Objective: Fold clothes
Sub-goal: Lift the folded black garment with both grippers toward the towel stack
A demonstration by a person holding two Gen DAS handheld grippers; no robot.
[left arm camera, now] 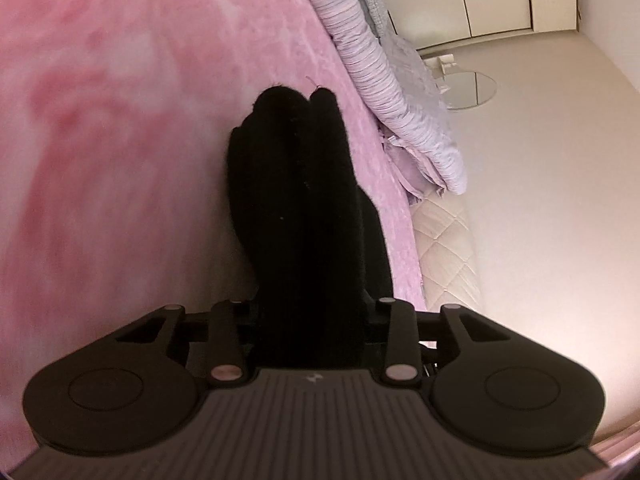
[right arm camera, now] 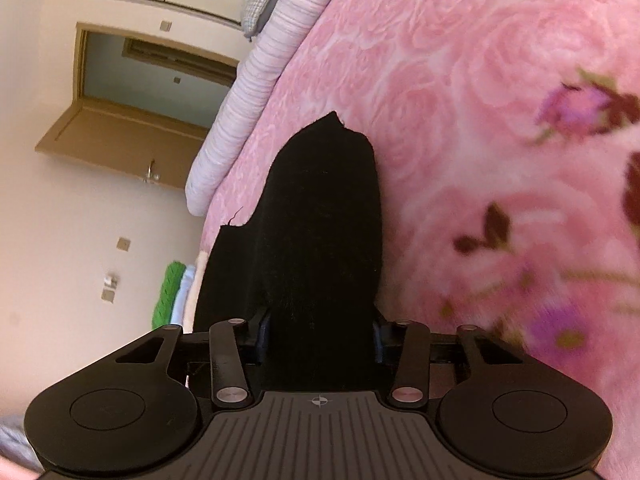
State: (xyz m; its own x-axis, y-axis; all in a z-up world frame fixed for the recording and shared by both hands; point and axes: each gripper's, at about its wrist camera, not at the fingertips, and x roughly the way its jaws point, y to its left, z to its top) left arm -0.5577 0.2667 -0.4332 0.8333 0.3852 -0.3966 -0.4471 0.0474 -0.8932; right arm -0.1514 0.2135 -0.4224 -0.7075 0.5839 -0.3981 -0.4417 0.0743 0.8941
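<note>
Pink rose-patterned bedding [right arm camera: 460,92] is spread across a bed, with a striped lilac pillow [left arm camera: 372,76] lying along its far edge and a wall with cupboards seen beyond it. A black garment [left arm camera: 296,184] is bunched in front of both cameras, over the bedding and near that pillow edge.

The left gripper [left arm camera: 310,264] is seen with dark cloth filling the gap between its fingers; the fingers themselves are hidden by the fabric, so a grasp on the black garment is judged likely but the pads' contact cannot be told. The same holds for the right gripper [right arm camera: 320,280], where a frayed corner of the cloth stands up ahead of it.

Both grippers are pointed forward and slightly downward at the bedding, each camera tilted so that the bed runs diagonally through its view.

For the fold to be done well, both holds should be made firm before the cloth is lifted, the two held points kept level and taut, and the edge laid down squarely on the bedding, away from the bed's side edge.
</note>
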